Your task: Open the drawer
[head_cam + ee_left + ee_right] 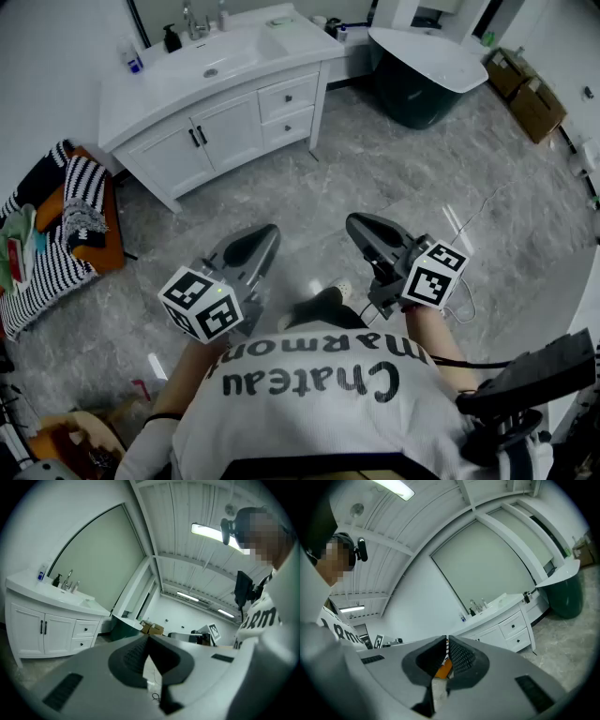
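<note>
L claw [149, 638]: clenched, grey jaw tips meet, nothing btwn them. R claw [446, 641]: same, clenched tip to tip, empty. Both are held out approx level in front of the person's white shirt w/ dark lettering [309, 384], side by side w/ a gap btwn, over the grey marbled tile floor [394, 159]. Each has its marker cube at the rear. Both aim roughly toward the white vanity cabinet [169, 155] but are well apart from it, w/ open floor btwn.

Task thing: two small white drawers w/ dark knobs, stacked at the cabinet's right end in head view, i.e. upper drawer [288, 97] and lower drawer [288, 127]. Both sit pushed in, flush w/ the front. Just left of them are two white cupboard doors w/ black bar handles [197, 137], shut.

On the white bench top [141, 94]: sink basin [220, 56], chrome tap [192, 21], dark pump bottle [172, 37], small blue-capped bottle [134, 61].

Further right: dark green tub w/ white rim [422, 80], then brown cardboard boxes [525, 89]. At far left, black-and-white striped cloth [75, 211] lies over an orange seat [108, 248].
</note>
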